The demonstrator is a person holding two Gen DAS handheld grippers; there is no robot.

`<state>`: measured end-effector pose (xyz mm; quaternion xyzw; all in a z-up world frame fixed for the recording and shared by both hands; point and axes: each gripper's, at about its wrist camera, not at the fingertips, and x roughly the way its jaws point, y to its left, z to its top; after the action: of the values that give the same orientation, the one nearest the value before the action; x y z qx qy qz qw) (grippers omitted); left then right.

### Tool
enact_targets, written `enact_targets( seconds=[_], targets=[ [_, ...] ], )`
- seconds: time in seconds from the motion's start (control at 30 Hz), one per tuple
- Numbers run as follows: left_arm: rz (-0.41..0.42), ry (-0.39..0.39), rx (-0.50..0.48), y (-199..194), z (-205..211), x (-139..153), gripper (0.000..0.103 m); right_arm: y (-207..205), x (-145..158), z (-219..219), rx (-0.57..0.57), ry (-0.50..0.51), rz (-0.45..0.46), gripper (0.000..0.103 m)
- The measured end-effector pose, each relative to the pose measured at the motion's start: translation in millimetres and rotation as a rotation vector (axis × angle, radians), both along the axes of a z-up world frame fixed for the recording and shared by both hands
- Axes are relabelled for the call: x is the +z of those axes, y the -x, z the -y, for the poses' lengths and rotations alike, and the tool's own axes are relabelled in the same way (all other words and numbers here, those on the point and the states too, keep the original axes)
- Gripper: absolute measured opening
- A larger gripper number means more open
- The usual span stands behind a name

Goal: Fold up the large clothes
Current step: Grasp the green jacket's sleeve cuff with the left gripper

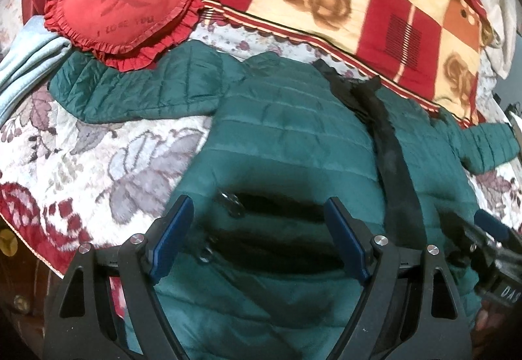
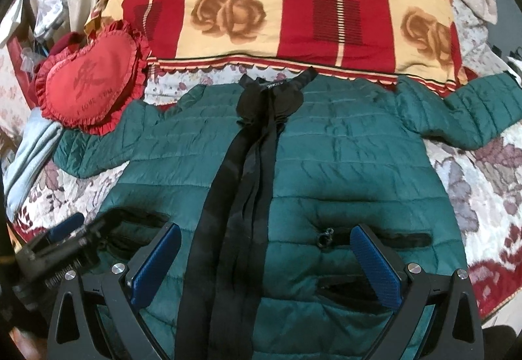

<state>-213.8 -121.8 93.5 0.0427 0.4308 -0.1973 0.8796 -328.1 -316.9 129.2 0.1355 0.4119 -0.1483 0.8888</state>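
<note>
We hold both tongs wide apart, gripping nothing: left tongs [image 1: 257,229] and right tongs [image 2: 266,259] hover over the green quilted jacket [image 2: 326,164], spread front-up on the bed [image 1: 81,157], sleeves out.

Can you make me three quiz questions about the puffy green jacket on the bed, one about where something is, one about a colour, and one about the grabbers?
1. Where is the heart pillow?
A. by the jacket's left sleeve
B. on its right sleeve
C. under the jacket

2. What colour is the strip down its front?
A. white
B. black
C. yellow

3. How are the left gripper and right gripper?
A. both shut
B. one shut
C. both open

Answers: 1 A, it overlaps that sleeve. 2 B, black against green. 3 C, blue pads stand wide apart.
</note>
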Motion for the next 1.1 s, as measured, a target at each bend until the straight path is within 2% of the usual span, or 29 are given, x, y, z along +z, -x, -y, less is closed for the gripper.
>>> enact_targets(
  seconds=[0.47, 0.63, 0.83, 0.97, 1.1],
  targets=[
    [-0.016, -0.026, 0.088, -54.9, -24.1, -0.6, 0.083, -31.5, -13.7, 7.9, 0.014, -0.023, -0.041, 0.103],
    [-0.02, -0.028, 0.183, -90.0, -56.4, 3.5, 0.083, -37.4, -14.7, 9.0, 0.023, -0.033, -0.039, 0.103],
    [-0.005, -0.047, 0.348, -139.3, -106.2, 7.5, 0.083, -40.4, -20.1, 7.3, 0.034, -0.053, -0.062, 0.103],
    [0.021, -0.122, 0.468, -181.5, -142.4, 1.0, 0.083, -40.7, -21.5, 5.0, 0.044, -0.053, -0.07, 0.103],
    [0.008, -0.173, 0.558, -215.8, -173.8, -11.8, 0.083, -40.3, -23.6, 5.7, 0.042, -0.063, -0.078, 0.103]
  ],
)
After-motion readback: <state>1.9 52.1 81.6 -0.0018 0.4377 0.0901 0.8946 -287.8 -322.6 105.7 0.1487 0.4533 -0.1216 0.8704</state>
